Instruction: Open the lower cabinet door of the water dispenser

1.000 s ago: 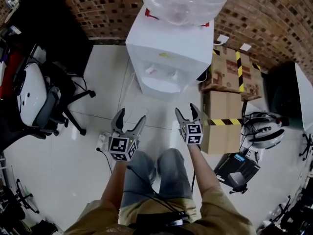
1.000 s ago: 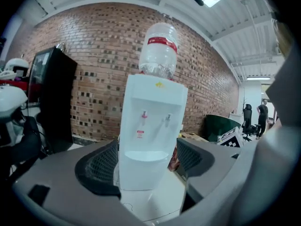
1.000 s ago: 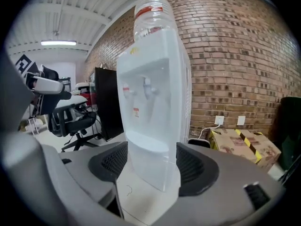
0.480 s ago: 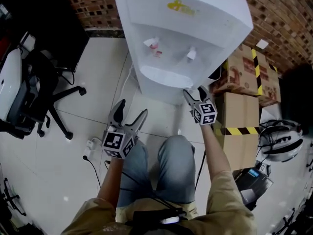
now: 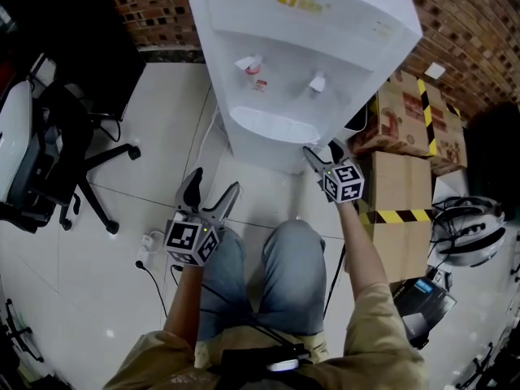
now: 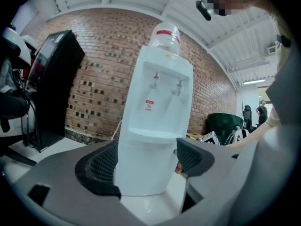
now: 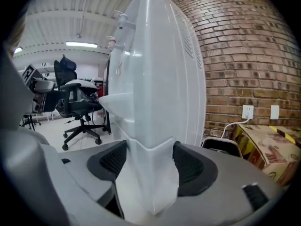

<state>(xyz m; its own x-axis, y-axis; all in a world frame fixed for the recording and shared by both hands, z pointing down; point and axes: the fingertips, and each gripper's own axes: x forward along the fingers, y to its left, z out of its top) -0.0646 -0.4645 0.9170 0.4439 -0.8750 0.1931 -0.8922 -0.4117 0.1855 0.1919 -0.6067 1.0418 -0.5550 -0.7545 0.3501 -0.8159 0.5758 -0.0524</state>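
The white water dispenser (image 5: 301,47) stands against the brick wall, its two taps above a drip tray. Its lower cabinet door (image 6: 141,166) faces me, closed. My right gripper (image 5: 321,149) is at the cabinet's front right corner. In the right gripper view the door's vertical edge (image 7: 150,140) stands between the two pads (image 7: 190,166) while the jaws are opening. My left gripper (image 5: 210,187) hangs lower left, well short of the dispenser, open with nothing between its fingers.
Cardboard boxes (image 5: 402,128) with yellow-black tape stand right of the dispenser. An office chair (image 5: 49,153) is at the left. A power strip (image 5: 150,240) with its cable lies on the tiled floor by my left knee. A white helmet-like device (image 5: 463,234) is at the far right.
Both grippers have dropped, and the dispenser now fills the top of the head view. The right gripper has gone forward to the cabinet's lower right corner. Little has moved in the last half second.
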